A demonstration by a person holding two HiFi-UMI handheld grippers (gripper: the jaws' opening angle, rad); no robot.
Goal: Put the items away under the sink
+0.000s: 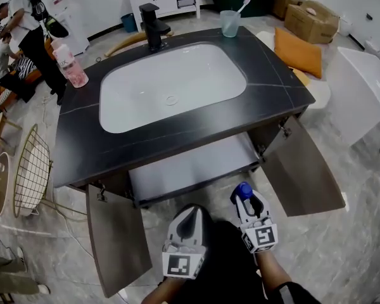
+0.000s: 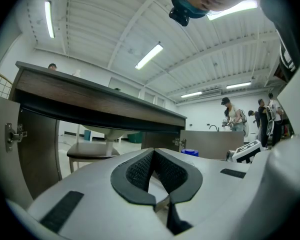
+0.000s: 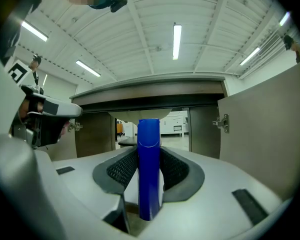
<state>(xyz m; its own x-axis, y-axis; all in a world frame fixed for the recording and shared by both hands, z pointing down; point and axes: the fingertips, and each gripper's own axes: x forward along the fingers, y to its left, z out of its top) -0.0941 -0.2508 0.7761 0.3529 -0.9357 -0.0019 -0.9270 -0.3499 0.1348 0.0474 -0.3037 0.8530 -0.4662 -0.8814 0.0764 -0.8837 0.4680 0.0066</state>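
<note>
A blue-capped bottle [image 1: 243, 189] stands upright between the jaws of my right gripper [image 1: 246, 198], which is shut on it. In the right gripper view the blue bottle [image 3: 149, 164] fills the gap of the right gripper [image 3: 149, 156], facing the open cabinet under the sink. My left gripper [image 1: 190, 214] hangs beside it, lower and to the left. Its jaws [image 2: 153, 154] are shut with nothing in them. The dark vanity top [image 1: 82, 144] holds a white basin. Below it both doors, left door [image 1: 117, 239] and right door [image 1: 304, 170], stand open over a pale shelf [image 1: 190, 166].
On the counter are a pink bottle [image 1: 71, 66], a black faucet [image 1: 153, 25] and a cup with a toothbrush [image 1: 230, 23]. A wire basket [image 1: 31, 170] stands on the floor at left. Orange cushion [image 1: 297, 52] and cardboard boxes [image 1: 310, 19] lie behind right. A person [image 1: 19, 24] stands far left.
</note>
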